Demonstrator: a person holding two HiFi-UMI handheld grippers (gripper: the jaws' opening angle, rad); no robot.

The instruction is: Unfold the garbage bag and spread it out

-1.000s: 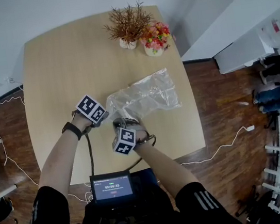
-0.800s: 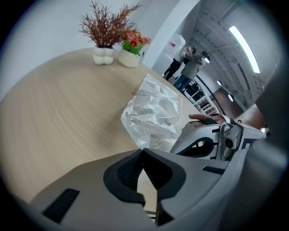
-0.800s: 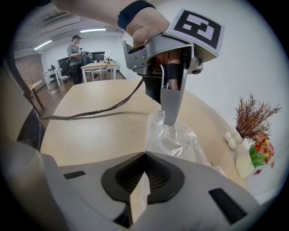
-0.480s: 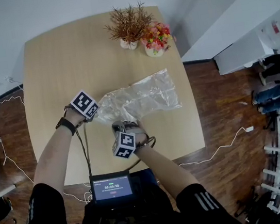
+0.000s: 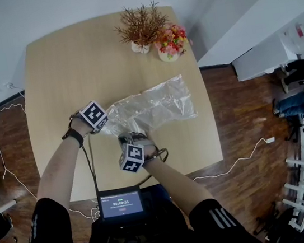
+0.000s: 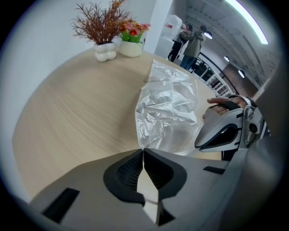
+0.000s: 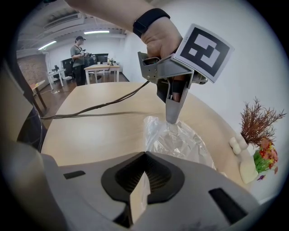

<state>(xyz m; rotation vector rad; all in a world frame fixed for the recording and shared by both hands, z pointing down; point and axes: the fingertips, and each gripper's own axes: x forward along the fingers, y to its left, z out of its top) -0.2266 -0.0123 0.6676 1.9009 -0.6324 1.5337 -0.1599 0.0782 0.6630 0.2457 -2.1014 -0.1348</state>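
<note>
While pinching crumpled garbage bag (image 5: 153, 108) on table (image 5: 59, 69)
Clamps left corner in fully closed left gripper (image 6: 143, 150), nips near edge in right gripper's (image 7: 144, 154) barely parted jaws.

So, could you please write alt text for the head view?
From above, a person's left gripper and right gripper pinch the near end of a crumpled clear garbage bag on a light wooden table. A dried plant and a pot of flowers stand at the far edge.
</note>
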